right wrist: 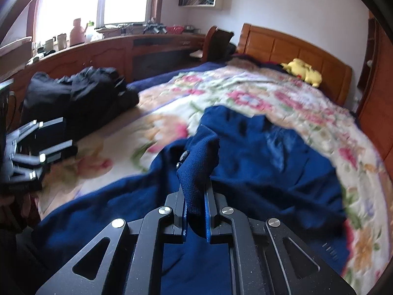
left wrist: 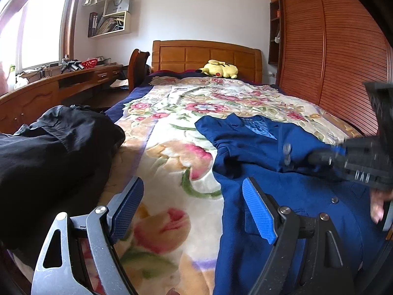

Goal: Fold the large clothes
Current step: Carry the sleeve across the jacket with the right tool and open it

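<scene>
The right gripper (right wrist: 196, 194) pinches a fold of the dark blue buttoned jacket (right wrist: 258, 162) between its fingers; the left gripper (left wrist: 192, 209) has its fingers spread, empty, above the flowered blanket (left wrist: 172, 152).

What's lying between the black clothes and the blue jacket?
Only bare floral blanket separates the black clothes from the blue jacket; both views show it.

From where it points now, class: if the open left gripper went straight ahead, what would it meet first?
Probably the floral blanket between the blue jacket and the black clothes; the left gripper tilts downward, though depth is unclear.
</scene>
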